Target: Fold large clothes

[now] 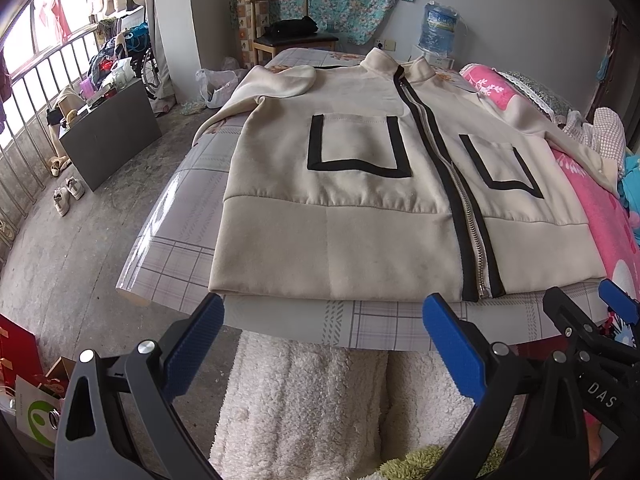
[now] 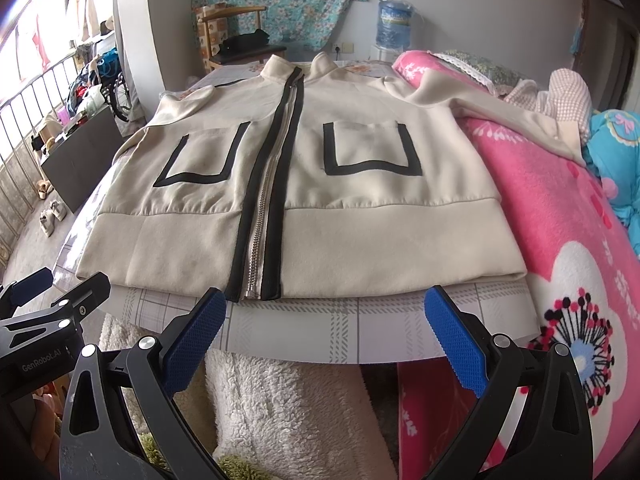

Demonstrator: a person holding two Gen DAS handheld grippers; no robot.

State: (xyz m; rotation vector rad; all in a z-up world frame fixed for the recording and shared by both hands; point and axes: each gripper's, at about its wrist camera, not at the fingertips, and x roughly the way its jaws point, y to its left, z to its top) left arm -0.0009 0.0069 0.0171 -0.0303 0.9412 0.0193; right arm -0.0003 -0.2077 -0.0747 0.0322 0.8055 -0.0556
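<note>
Hovering spread, empty: left gripper, right gripper | cream zip-front fleece jacket lying flat | risk: far sleeve snagging on pink blanket.

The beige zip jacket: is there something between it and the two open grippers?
Nothing visible. Only bare checked table cover lies between the jacket hem and the left gripper and right gripper.
</note>
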